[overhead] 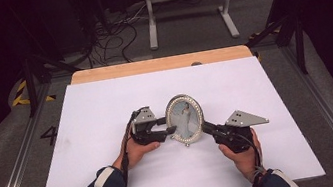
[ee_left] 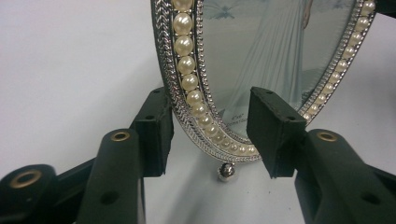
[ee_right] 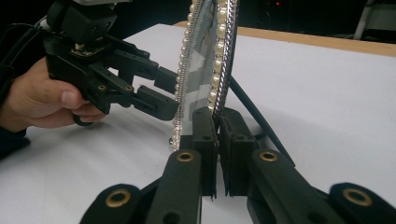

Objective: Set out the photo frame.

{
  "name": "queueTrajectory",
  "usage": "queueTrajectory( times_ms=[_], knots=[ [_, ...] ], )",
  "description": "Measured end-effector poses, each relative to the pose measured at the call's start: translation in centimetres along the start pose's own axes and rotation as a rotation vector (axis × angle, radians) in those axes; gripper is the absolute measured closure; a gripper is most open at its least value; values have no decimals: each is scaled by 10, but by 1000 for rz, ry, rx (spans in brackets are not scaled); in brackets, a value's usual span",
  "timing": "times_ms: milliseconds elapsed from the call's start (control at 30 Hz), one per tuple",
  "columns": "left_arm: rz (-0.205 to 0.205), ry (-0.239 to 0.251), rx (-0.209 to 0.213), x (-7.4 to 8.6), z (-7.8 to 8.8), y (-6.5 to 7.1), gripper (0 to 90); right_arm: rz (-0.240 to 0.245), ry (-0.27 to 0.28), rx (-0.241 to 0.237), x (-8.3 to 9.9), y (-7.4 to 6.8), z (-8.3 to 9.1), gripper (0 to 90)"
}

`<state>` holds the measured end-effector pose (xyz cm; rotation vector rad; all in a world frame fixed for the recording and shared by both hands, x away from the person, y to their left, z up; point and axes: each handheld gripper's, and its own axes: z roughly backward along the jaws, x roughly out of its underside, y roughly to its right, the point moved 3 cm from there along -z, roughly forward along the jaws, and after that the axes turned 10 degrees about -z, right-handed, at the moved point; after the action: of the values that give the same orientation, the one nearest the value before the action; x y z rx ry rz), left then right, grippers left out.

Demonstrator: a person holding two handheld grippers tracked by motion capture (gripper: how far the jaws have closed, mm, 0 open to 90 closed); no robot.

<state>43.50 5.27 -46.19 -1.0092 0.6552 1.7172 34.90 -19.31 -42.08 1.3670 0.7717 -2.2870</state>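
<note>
Right fingers (ee_right: 215,140): pressed together on the near edge of the oval picture frame (overhead: 185,119), pinching its pearl-trimmed rim from front and back.
Left fingers (ee_left: 210,135): apart, straddling the frame's lower rim, one pad behind it, one before the glass; neither pad presses yet.
Frame place: upright on the white bench (overhead: 118,182), mid-bench, between the two grippers.
Frame axis: long axis vertical; glass faces the person.
Key relation: frame lies directly between the left fingers, edge-on to the right ones; both hands equally near.
Likely next: left fingers need only shut to share the hold.
</note>
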Motion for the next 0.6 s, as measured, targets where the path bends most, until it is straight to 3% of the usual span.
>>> queueTrajectory(
  times_ms=[600],
  knots=[
    [-23,-39,-30,5,9,5,546,-11,7,24,-4,7,-10,854]
  ],
)
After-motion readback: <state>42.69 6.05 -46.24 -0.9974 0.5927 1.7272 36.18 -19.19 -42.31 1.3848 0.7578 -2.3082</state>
